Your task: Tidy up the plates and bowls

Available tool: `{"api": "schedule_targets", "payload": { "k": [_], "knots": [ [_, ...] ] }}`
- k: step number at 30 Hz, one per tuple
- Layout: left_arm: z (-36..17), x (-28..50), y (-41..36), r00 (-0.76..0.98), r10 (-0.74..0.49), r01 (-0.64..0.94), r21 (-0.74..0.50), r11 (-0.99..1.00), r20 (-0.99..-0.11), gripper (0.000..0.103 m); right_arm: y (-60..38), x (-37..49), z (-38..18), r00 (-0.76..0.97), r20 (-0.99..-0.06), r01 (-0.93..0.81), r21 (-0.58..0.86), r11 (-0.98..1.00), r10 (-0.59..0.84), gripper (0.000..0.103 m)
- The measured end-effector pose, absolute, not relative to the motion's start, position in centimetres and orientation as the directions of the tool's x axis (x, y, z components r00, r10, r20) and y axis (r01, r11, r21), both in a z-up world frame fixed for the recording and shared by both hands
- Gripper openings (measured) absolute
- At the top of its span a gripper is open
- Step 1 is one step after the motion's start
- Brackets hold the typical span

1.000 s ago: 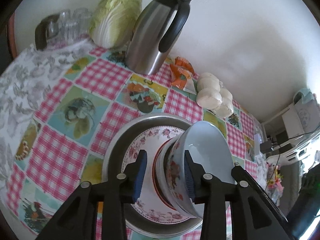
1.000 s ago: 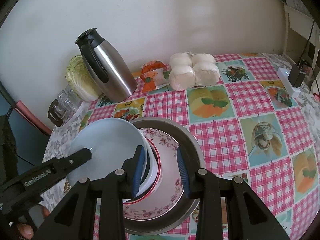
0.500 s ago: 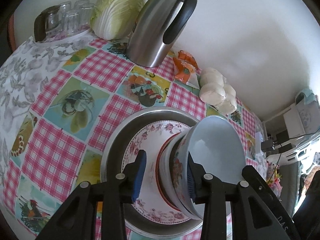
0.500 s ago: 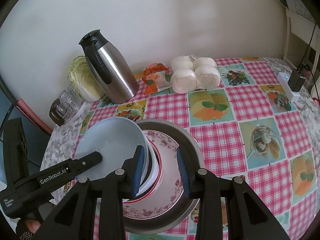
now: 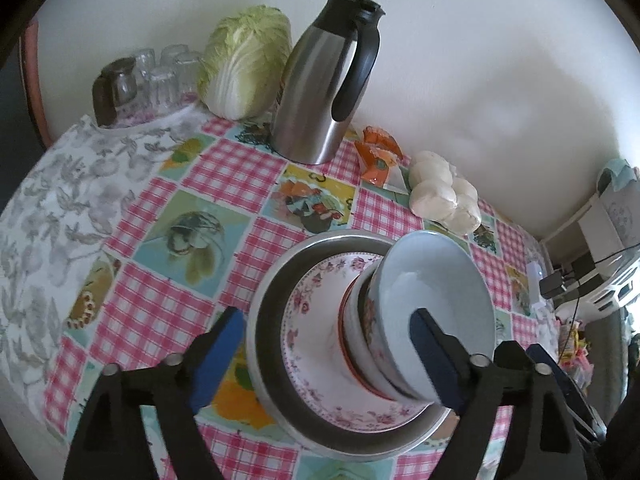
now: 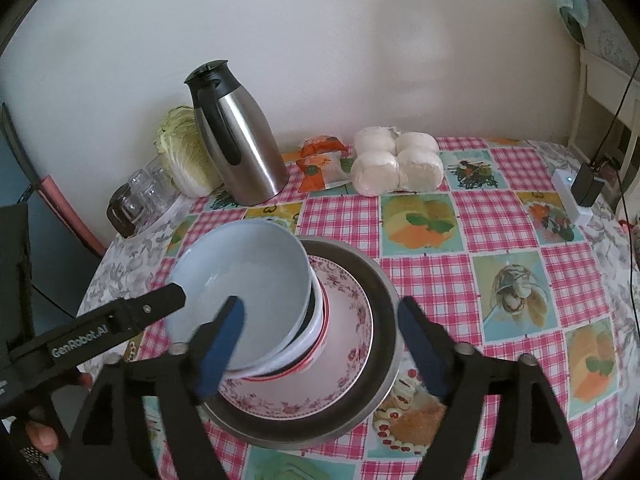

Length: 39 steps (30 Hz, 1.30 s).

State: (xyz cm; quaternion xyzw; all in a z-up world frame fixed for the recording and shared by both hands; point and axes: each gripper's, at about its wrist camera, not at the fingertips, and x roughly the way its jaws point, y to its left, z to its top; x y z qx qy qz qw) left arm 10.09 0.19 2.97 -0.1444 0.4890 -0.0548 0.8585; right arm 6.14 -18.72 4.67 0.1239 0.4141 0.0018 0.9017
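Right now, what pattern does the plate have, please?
Pink flowers on white plate, clearest in left wrist view.

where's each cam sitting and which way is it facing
Left wrist: on the left hand-held gripper, angled down at the stacked bowls from their left; its open blue-padded fingers show.
Right wrist: on the right hand-held gripper, angled down from the stack's right; its open fingers, the left gripper and fingertips show.
Shared: bowls, floral plate, steel basin, thermos jug.

Your view: steel basin (image 6: 384,280) near rim hidden behind gripper arms; lower bowls (image 6: 316,320) mostly covered by top bowl (image 6: 240,272); glasses (image 5: 160,76) blurry.
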Motion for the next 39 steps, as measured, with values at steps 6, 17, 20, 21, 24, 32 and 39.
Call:
{"api": "schedule_targets", "payload": {
  "k": [6,17,20,21,24,32,39],
  "knots": [
    [3.0,8.1,1.0,0.565,-0.138,-0.059,-0.207,0.976,-0.813,0.103,-18.1,4.8,4.5,0.671,-0.738,0.094,0.179,0.979,0.07,0.097],
    [1.6,5.4,2.6,0.562,-0.068,-0.058,-0.121,0.991,-0.824,0.103,-17.0,2.5,2.7,0.633,-0.773,0.098,0.132,0.986,0.04,0.097],
    [0.7,4.9,2.4,0.542,-0.04,-0.043,-0.076,0.996,-0.839,0.103,-16.5,1.9,1.7,0.611,-0.791,0.093,0.107,0.99,0.028,0.097],
    [0.5,4.8,2.4,0.536,-0.036,-0.042,-0.069,0.997,-0.843,0.103,-16.4,1.7,1.3,0.602,-0.798,0.094,0.099,0.991,0.023,0.097],
    [-0.3,4.5,2.3,0.523,-0.045,-0.019,-0.064,0.998,-0.851,0.103,-16.1,1.3,0.6,0.587,-0.809,0.096,0.097,0.991,0.023,0.097],
    [-1.6,3.7,1.3,0.502,-0.026,0.049,-0.002,0.999,-0.865,0.103,-15.7,0.4,-0.3,0.559,-0.829,0.111,0.08,0.991,0.004,0.097],
    [-2.8,4.0,1.6,0.47,-0.064,0.088,-0.025,0.996,-0.88,0.103,-15.4,0.0,-1.0,0.535,-0.845,0.114,0.062,0.991,-0.009,0.097]
  ]
}}
